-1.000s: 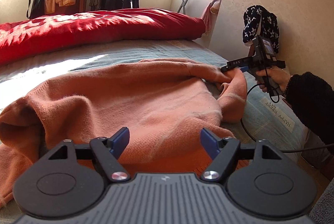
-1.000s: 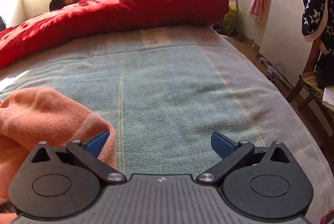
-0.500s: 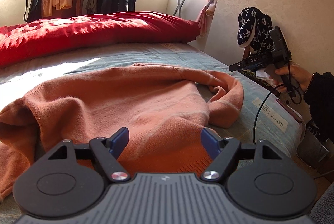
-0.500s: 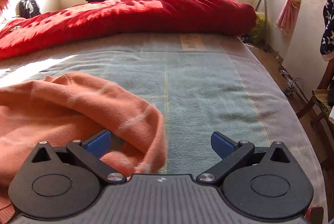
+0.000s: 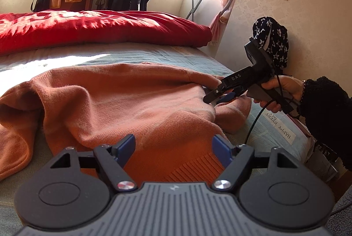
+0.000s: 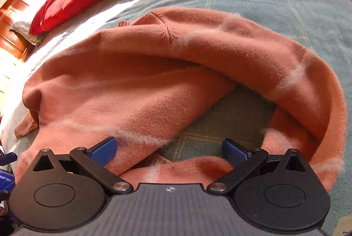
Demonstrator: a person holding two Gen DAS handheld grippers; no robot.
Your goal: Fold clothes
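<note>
1. Progress: early. Orange sweater [image 5: 123,99] lies rumpled on the bed [image 5: 154,55], body roughly spread, no clean fold visible yet. Edge nearest the wall side is bunched, and one sleeve [image 6: 297,73] curls round in a loop w/ bare blanket showing inside it.
2. Left to do (my read): straighten that sleeve, lay it across the body, do the other sleeve, then fold the body over. Basically all of it.
3. Sweater location: mid-bed, on the near side of the red duvet [image 5: 99,29], ribbed hem [image 5: 193,167] closest to the left gripper.
4. Left gripper [image 5: 173,148]: jaws apart, nothing between pads, hovering just above the hem, pointing down at a shallow angle toward the sweater.
5. Right gripper [image 6: 169,149]: jaws spread, not gripping; tilted steeply down over the sleeve loop, tips v. near the knit. In left-wrist view its tip sits at the bunched edge; contact w/ fabric can't be told.
6. Person's hand [image 5: 279,90], dark fuzzy cuff, holds the right gripper handle from the bed's wall side.
</note>
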